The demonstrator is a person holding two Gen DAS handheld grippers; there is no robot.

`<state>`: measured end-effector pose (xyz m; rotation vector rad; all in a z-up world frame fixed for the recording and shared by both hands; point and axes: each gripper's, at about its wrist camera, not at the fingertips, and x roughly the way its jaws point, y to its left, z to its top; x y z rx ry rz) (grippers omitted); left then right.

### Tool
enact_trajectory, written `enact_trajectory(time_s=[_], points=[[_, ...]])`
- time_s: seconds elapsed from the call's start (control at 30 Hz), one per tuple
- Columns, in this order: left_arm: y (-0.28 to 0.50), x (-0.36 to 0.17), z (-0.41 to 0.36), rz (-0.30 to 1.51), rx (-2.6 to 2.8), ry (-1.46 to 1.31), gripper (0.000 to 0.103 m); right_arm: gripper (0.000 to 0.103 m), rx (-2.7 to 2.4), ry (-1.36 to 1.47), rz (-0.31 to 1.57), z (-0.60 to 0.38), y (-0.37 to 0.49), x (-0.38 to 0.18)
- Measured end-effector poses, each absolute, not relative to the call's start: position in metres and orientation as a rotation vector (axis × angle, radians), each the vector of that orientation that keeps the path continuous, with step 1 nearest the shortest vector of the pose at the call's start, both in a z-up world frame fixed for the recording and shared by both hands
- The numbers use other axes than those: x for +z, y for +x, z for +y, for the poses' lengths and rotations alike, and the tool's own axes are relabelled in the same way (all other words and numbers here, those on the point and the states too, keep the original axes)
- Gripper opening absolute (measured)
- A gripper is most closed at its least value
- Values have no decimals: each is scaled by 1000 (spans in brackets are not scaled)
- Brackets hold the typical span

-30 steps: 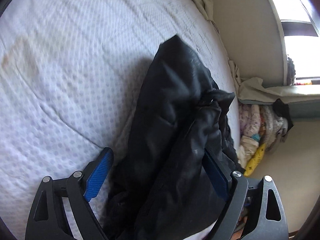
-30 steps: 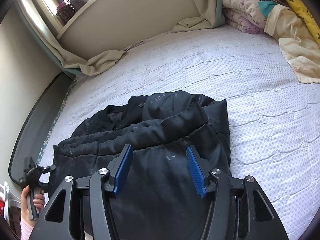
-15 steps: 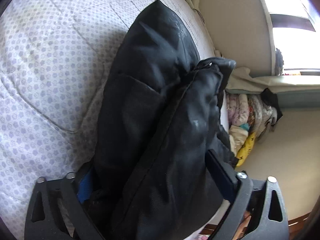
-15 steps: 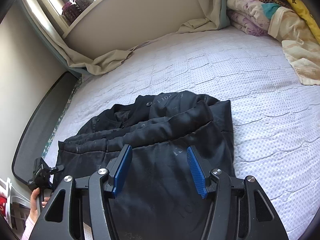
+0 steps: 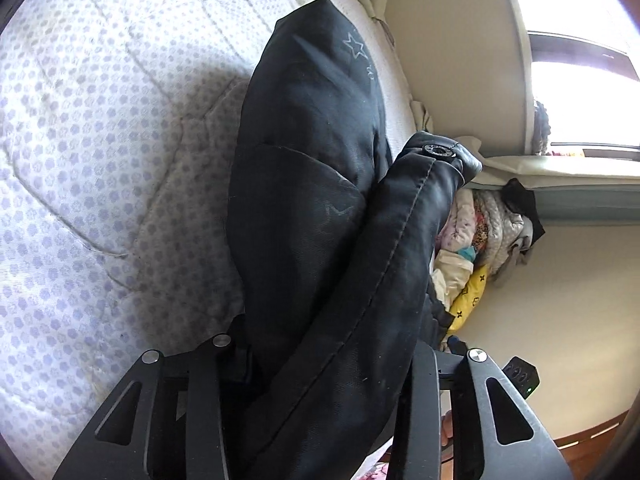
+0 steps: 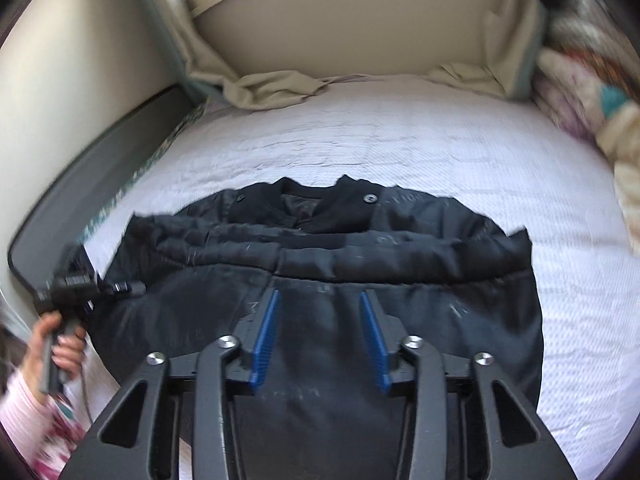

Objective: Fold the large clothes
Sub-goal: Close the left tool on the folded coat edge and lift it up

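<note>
The black jacket [image 6: 328, 280] lies across the near half of the bed [image 6: 400, 148], collar toward the far side, with one fold already running across its chest. Its left edge is bunched thick between the fingers of the left gripper [image 5: 320, 380], which grips that wad of cloth (the snap-button tab [image 5: 438, 151] sticks up just past it). The right gripper [image 6: 320, 340] hangs above the jacket's near middle, its blue pads [image 6: 267, 340] spread wide and holding nothing. The step looks like folding the left side in over the body. Next, I judge, the left gripper must carry its edge rightward across the jacket and lay it flat, while the right one pins or smooths the middle. Bedding [image 6: 592, 92] is piled at the far right.
</note>
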<state>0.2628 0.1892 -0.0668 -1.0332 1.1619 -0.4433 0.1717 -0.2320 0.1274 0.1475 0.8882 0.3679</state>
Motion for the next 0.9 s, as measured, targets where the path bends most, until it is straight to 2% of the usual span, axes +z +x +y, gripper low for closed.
enact_trajectory(time_s=[0.07,0.43,0.9], points=[[261,-64,194,1152,-454,-1041,42,27,377,117,892,-226,172,125],[255,-36,187,1095,-485,-1027,39,25,345,77,1000,-222,187,71],[252,60,112,1009,-542,-843,38,24,292,25,1013,-210,196,37]])
